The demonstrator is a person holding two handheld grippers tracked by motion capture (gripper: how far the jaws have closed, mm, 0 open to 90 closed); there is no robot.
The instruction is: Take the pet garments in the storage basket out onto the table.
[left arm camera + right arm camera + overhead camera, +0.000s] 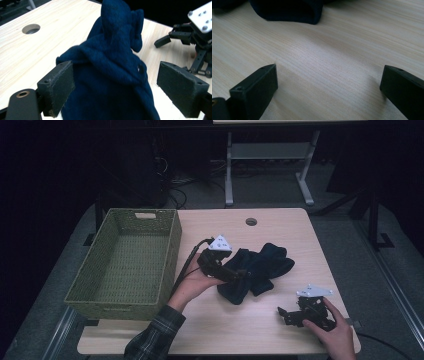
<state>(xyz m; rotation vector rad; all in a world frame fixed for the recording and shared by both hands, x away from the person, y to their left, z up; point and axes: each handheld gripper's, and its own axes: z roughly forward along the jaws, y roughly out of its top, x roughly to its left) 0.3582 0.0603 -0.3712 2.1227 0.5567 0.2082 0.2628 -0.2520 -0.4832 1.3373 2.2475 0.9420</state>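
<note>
From the high view we see the dark navy knitted cloth bunched at the middle of the pale wooden table, with the left tongs at its nine o'clock edge, the right tongs resting at its five o'clock, and a green woven basket farther toward nine o'clock. In the left gripper view our left tongs stand apart with the cloth between them; only the left pad seems to brush it. In the right gripper view our right tongs gape over bare table, the cloth's edge at eleven o'clock.
</note>
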